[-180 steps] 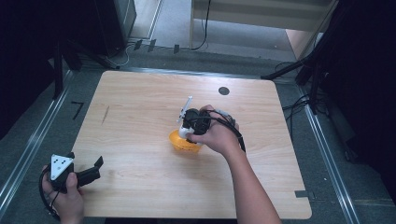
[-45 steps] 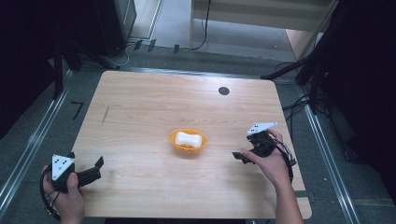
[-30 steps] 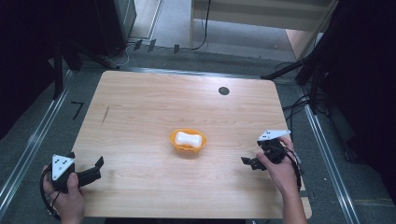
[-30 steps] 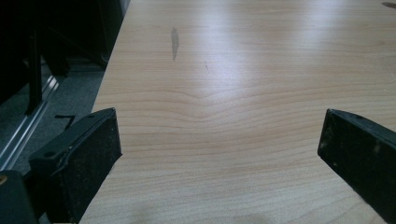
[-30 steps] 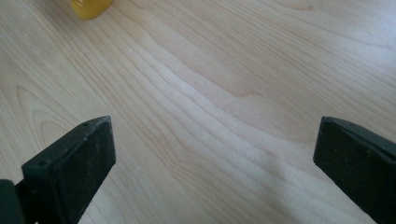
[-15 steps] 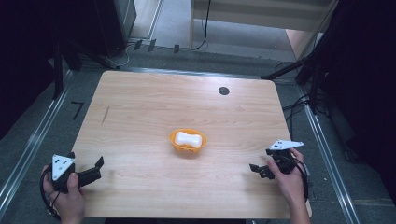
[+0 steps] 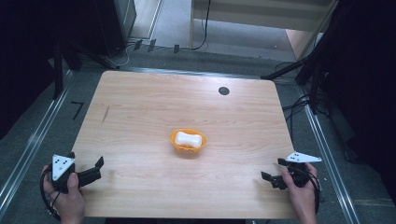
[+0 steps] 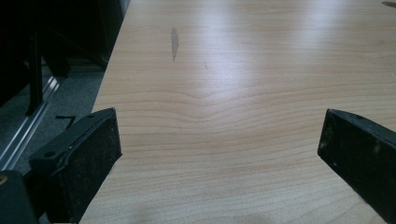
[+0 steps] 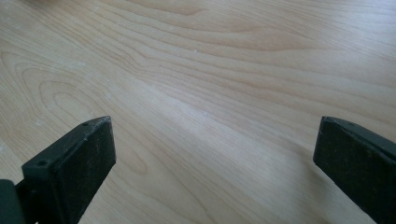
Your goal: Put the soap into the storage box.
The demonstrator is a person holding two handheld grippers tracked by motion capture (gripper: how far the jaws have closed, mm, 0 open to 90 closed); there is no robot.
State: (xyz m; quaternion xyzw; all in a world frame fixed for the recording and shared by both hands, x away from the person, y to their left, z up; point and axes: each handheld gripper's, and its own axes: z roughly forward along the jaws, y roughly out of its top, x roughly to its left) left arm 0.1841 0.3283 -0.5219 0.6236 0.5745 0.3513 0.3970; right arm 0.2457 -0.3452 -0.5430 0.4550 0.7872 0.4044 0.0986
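Left gripper point(image 7: 95, 169): held over the table's front left corner, just inside the left edge; jaws are spread wide and nothing is gripped, with bare wood seen between them in the left gripper view.
Table point(image 7: 140, 112): pale wood with rounded corners; a dark streak point(image 7: 106, 114) is seen near the left edge and a round black disc point(image 7: 223, 90) near the back edge.
Orange bowl point(image 7: 187, 141): set near the table's centre, slightly toward the front edge, well apart from both grippers.
White object point(image 7: 189, 138): laid inside the orange bowl, lengthwise across it; its exact kind cannot be told.
Right gripper point(image 7: 273, 173): held over the front right corner, close to the right edge; jaws are spread apart with nothing between them, and only wood grain is seen in the right gripper view.
Step in hand: judged as a resting stance, with the white object placed in the bowl and both of the 2 grippers parked at the front corners.
Next move: if the bowl is to be handled, a long reach inward from either corner would be called for, with jaws kept spread until the rim is straddled.
Edges and room: both grippers are near table edges, so outward drift should be avoided; wide bare wood is left on every side of the bowl.
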